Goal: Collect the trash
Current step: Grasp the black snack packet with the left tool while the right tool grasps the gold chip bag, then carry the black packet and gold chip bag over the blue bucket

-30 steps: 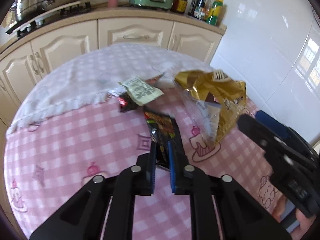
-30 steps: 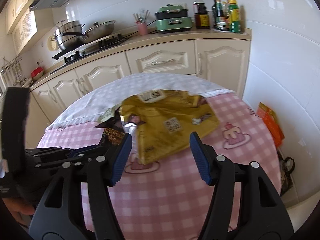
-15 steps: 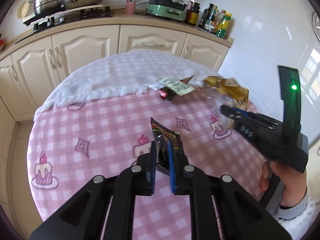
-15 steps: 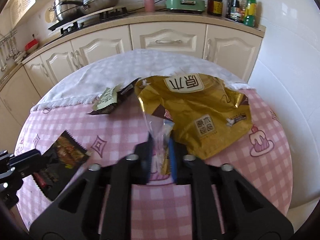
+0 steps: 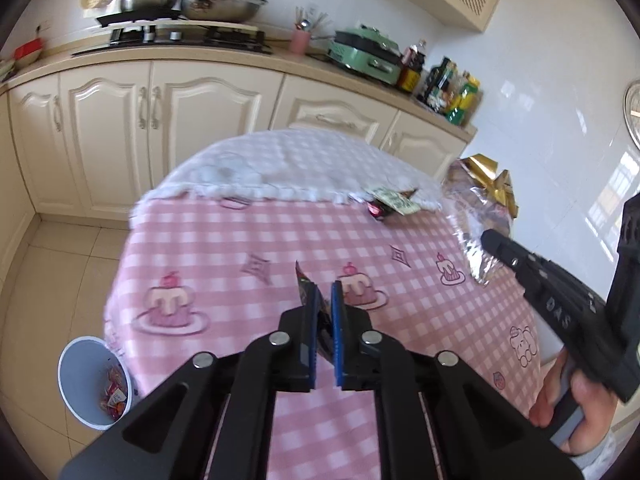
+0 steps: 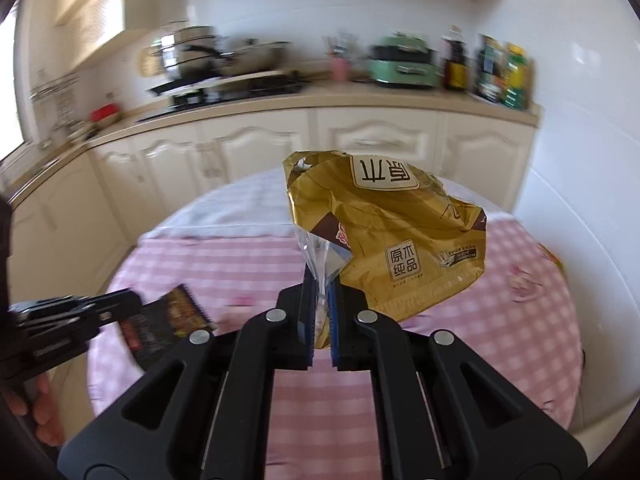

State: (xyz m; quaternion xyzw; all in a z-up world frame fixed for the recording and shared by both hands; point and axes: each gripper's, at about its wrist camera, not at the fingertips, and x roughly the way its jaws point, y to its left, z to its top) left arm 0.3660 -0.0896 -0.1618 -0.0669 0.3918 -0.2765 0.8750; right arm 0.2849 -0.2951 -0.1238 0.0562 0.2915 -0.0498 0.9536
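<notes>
The left gripper point(image 5: 325, 300) has its jaws clamped on the dark snack wrapper point(image 6: 168, 322), which stands edge-on between the pads, lifted clear of the pink checked worktop point(image 5: 240, 248). The right gripper point(image 6: 320, 300) has its jaws pinched on the clear torn flap of the gold bag point(image 6: 400, 236), which hangs in the air above the worktop's far right part. The step in hand, as I judge it, is carrying both pieces to the white bin point(image 5: 78, 384) on the floor just off the worktop's near left edge. To do it well, keep both grips firm until each piece is over the bin's mouth; the gold bag is held by a thin flap only, so swing it gently. One small wrapper point(image 5: 394, 204) lies near the far right edge, still to be fetched
</notes>
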